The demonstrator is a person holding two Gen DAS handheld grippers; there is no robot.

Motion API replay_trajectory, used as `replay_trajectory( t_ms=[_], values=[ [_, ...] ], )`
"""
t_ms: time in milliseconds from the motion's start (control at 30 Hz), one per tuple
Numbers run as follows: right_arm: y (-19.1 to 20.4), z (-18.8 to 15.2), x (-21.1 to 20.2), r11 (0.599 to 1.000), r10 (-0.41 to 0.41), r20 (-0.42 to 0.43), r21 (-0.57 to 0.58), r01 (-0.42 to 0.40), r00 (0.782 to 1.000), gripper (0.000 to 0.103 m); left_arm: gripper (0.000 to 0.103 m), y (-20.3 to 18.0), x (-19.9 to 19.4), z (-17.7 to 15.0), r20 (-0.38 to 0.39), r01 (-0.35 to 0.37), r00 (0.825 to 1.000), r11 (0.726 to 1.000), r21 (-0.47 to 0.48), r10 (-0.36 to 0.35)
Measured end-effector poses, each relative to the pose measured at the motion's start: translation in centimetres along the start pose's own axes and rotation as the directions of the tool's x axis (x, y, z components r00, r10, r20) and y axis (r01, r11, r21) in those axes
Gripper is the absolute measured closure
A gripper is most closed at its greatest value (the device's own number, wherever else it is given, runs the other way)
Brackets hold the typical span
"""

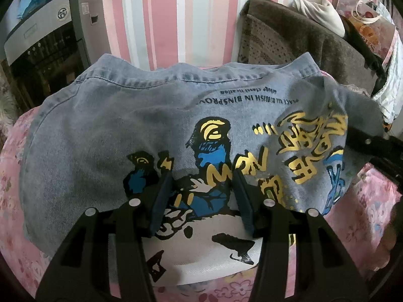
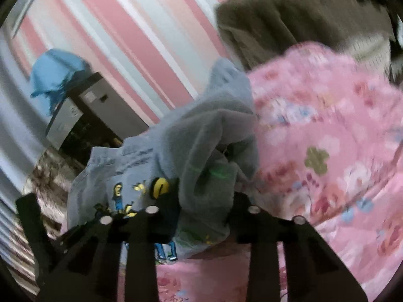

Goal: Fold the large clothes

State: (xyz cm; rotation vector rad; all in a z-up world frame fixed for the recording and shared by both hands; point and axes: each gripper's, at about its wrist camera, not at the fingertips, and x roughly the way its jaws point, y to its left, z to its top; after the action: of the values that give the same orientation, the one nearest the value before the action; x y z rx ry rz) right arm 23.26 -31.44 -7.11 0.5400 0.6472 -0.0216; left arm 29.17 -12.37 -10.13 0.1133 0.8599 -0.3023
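Note:
A light-blue denim jacket [image 1: 105, 125] with a yellow, blue and black cartoon print lies back-up on a pink floral bedspread [image 1: 15, 196]. My left gripper [image 1: 202, 176] is open, its two dark pads resting over the print near the jacket's lower middle, holding nothing. In the blurred right wrist view, a bunched part of the same jacket [image 2: 206, 156] sits between the fingers of my right gripper [image 2: 206, 196]. The cloth covers the fingertips, so whether they are closed on it cannot be seen. The right gripper's arm [image 1: 372, 143] shows at the jacket's right edge.
A pink-and-white striped wall [image 1: 176, 12] stands behind the bed. A grey and black appliance [image 1: 45, 40] with blue cloth on top stands at the left. A brown blanket [image 1: 302, 37], a white garment [image 1: 320, 12] and bags are piled at the right.

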Motion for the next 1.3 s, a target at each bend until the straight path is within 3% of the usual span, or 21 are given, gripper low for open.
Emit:
replay_trajectory(
  t_ms=[167,300,400,467,567,700,800,867,1000,1200,1267,1300],
  values=[
    [2.8,0.8,-1.5,0.993,0.035,0.056,-0.115,-0.029,0.998,0.077,0.055,0.1,0.0,0.1,-0.011,0.004,1.0,1.0,0.003,-0.004],
    [7.2,1.6,-2.7,0.968,0.079,0.067,-0.244,-0.06,0.995,0.079,0.056,0.3,-0.5,0.3,-0.021,0.013,1.0,0.999,0.036,-0.012],
    [11.7,1.6,-3.1,0.932,0.099,0.056,-0.355,-0.073,0.993,0.081,0.072,2.0,-2.5,0.4,-0.024,0.042,0.999,0.998,0.045,-0.04],
    [14.5,1.3,-3.1,0.907,0.115,0.041,-0.413,-0.088,0.993,0.082,0.072,4.1,-4.5,0.5,0.001,0.041,0.999,0.998,0.044,-0.041],
    [19.0,0.5,-2.2,0.872,0.15,-0.005,-0.471,-0.134,0.989,0.085,0.065,8.8,-7.2,0.6,0.051,-0.066,0.997,0.997,0.043,0.063],
    [24.6,-1.7,-0.5,0.83,0.169,-0.077,-0.527,-0.184,0.983,0.088,0.061,16.4,-8.8,0.0,0.04,-0.151,0.988,0.988,-0.04,0.152],
    [28.0,-3.6,0.8,0.809,0.175,-0.136,-0.544,-0.222,0.975,0.089,0.061,20.6,-9.5,-0.5,0.035,-0.162,0.985,0.979,-0.125,0.167],
    [29.9,-6.1,2.9,0.78,0.128,-0.215,-0.582,-0.232,0.968,0.089,0.06,22.4,-9.7,-0.9,0.031,-0.167,0.984,0.972,-0.165,0.175],
    [29.5,-10.0,6.6,0.771,0.07,-0.317,-0.585,-0.253,0.946,0.089,0.056,24.1,-9.4,-1.8,0.013,-0.165,0.985,0.964,-0.209,0.172],
    [28.2,-8.6,4.2,0.778,0.11,-0.304,-0.567,-0.272,0.946,0.088,0.038,24.1,-8.8,-2.2,-0.001,-0.179,0.983,0.963,-0.203,0.183],
    [27.2,-7.9,3.0,0.786,0.141,-0.297,-0.547,-0.289,0.944,0.078,0.029,23.7,-8.9,-2.1,0.005,-0.185,0.982,0.963,-0.195,0.19],
    [26.8,-7.6,2.3,0.79,0.171,-0.304,-0.526,-0.315,0.937,0.06,0.025,23.5,-8.9,-2.1,0.006,-0.189,0.981,0.964,-0.189,0.194]
  ],
)
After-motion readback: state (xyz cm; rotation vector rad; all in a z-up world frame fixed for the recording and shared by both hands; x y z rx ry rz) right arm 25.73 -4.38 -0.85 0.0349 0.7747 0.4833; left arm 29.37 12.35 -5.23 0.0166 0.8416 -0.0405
